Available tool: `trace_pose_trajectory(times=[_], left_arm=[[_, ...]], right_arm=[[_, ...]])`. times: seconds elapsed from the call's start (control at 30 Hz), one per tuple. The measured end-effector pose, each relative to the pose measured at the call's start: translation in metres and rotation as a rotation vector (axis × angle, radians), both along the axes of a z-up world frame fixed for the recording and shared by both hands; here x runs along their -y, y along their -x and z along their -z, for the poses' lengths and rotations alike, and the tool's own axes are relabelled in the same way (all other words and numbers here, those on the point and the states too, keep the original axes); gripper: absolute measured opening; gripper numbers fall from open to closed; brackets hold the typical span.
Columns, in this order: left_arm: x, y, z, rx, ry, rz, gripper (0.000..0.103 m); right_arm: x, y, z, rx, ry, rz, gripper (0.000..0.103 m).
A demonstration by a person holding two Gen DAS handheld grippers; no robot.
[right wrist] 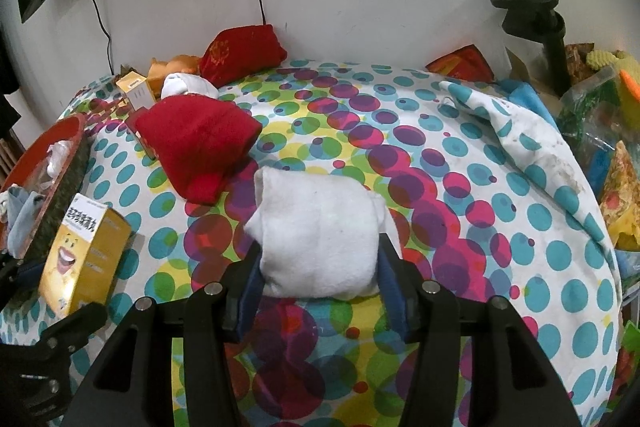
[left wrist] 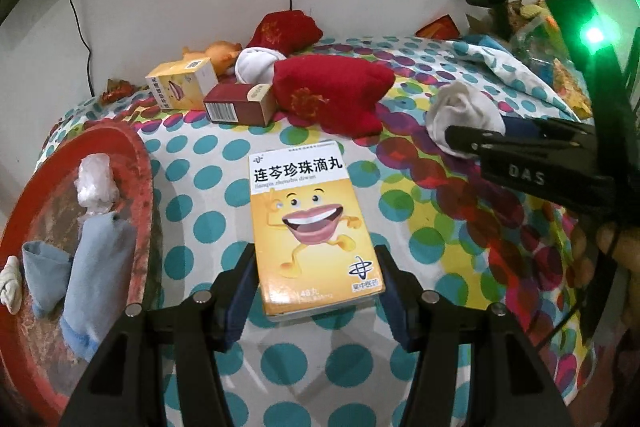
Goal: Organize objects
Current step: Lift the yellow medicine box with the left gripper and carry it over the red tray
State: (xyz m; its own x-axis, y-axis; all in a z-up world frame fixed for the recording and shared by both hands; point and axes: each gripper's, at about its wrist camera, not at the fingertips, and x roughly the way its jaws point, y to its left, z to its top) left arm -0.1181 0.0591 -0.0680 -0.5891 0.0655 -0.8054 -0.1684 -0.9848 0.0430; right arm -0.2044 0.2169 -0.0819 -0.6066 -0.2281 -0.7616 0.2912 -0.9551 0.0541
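Nearest the lens in each wrist view is a gripper and its load. The left gripper (left wrist: 316,281) has its jaws clenched on the near end of the yellow medicine box (left wrist: 314,227), one blue pad flat against each long side; in the right wrist view the box appears tilted up off the cloth, so it is judged carried rather than resting. The right gripper (right wrist: 318,277) holds the white sock bundle (right wrist: 320,231), the pads pressing into its lower flanks and most of the bundle projecting beyond the jaws.

Largest element: the surface (right wrist: 460,187), under a polka-dot cloth, with most items unsorted on it. At its left edge stands the red basin (left wrist: 132,155), already containing pale blue socks (left wrist: 96,267) and a crumpled white item (left wrist: 94,183); this suggests sorting has begun and is perhaps a third complete.

Remaining, by descending size: a large red pouch (left wrist: 336,95) mid-surface; a second red pouch (left wrist: 288,29) by the wall; a smaller yellow box (left wrist: 180,83) and a dark red box (left wrist: 240,105) side by side at the left rear; another white sock bundle (left wrist: 258,65) between the pouches; an orange toy (left wrist: 222,53) behind it. Clutter at the right edge is too indistinct to classify.

Judgement: the two held items await placement; where the boxes belong cannot be told.
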Motion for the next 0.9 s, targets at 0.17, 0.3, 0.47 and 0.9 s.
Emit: trace_pose_trajectory(times=[0.17,0.3,0.47,0.9], left_arm=[[0.005,-0.012,-0.005,0.002,0.001,0.013,0.057],[0.011,-0.024,-0.013,-0.013,0.018,0.023,0.057],[0.025,-0.035,-0.028,-0.02,-0.013,0.013,0.057],[0.089,-0.047,-0.059,-0.062,-0.032,-0.085,0.057]], right_arm=[[-0.006,-0.004,-0.001,-0.004,-0.032,0.0,0.051],[-0.014,-0.008,-0.003,-0.006,-0.046,0.0,0.051],[-0.024,-0.013,-0.005,-0.01,-0.074,0.001,0.052],[-0.031,-0.018,-0.007,-0.014,-0.101,0.001,0.053]])
